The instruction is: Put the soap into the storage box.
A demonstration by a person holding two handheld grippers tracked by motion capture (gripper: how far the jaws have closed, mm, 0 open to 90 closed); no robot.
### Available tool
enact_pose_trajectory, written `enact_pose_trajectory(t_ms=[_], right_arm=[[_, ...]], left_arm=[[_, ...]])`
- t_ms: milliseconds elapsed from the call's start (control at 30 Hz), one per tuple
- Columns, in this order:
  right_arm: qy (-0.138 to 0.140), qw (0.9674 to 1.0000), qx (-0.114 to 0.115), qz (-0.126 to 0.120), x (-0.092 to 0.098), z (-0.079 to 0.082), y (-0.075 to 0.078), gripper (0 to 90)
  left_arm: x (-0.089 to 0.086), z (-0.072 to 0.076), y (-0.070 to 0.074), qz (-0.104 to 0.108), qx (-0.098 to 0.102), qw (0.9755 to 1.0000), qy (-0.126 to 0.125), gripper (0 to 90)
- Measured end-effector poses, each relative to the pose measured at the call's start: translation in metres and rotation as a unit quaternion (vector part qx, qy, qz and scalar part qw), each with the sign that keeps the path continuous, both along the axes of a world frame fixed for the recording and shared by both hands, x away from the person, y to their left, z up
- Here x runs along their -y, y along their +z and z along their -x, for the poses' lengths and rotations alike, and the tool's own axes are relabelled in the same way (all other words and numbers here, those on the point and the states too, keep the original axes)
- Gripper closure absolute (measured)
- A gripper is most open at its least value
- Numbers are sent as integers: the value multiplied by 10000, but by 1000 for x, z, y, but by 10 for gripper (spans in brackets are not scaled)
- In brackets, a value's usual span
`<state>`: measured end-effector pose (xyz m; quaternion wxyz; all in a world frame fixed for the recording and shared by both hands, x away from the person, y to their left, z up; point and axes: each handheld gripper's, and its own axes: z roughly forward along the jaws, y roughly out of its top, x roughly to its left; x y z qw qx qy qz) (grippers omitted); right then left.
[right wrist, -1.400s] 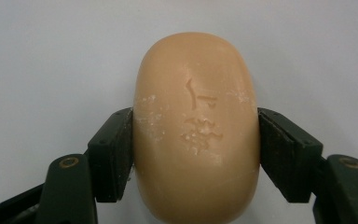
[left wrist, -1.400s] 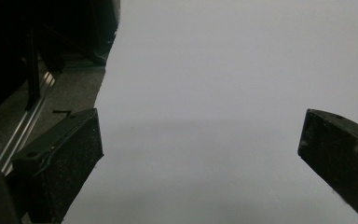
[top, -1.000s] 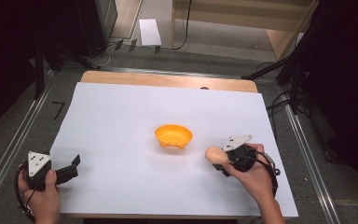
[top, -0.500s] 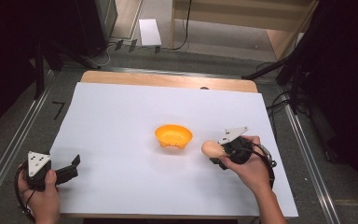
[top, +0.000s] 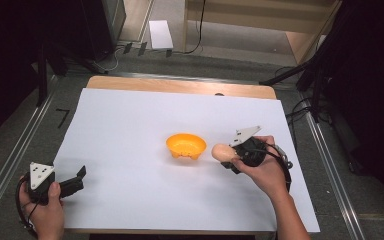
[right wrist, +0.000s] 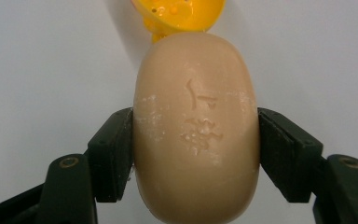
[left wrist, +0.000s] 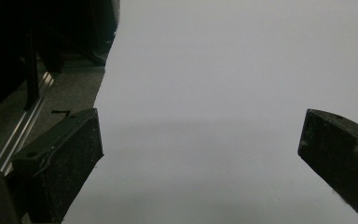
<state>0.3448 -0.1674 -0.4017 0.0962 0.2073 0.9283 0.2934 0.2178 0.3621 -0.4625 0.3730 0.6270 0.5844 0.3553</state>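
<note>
A: A white sheet (top: 130,130) covers the table, dark room all round. What's changed?

B: The right gripper (top: 228,156) has carried the soap (top: 221,152) up and toward the bowl (top: 185,145). A second ago it sat lower, further from the bowl; now the soap hangs just beside the rim.

A: Gripped firmly?

B: Yes. In the right gripper view both jaws press on the soap's (right wrist: 196,126) flanks, with the bowl (right wrist: 179,14) just ahead of its tip.

A: So the lift is done?

B: I'd say so; what's left looks like carrying it over the bowl and letting go.

A: The left gripper (top: 77,181)?

B: Unmoved near the sheet's corner, jaws wide apart, nothing between them.
</note>
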Motion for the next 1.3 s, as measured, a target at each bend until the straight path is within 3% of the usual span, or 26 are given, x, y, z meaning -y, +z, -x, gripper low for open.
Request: enact_pose_trajectory(t_ms=[300,1300], right_arm=[[94,9999,63,5,-10,-10,11,337],[579,9981,141,132,-55,-34,24,337]], left_arm=[[0,0,0,-1,2,10000,0,1],[0,0,0,0,-17,10000,-12,1]])
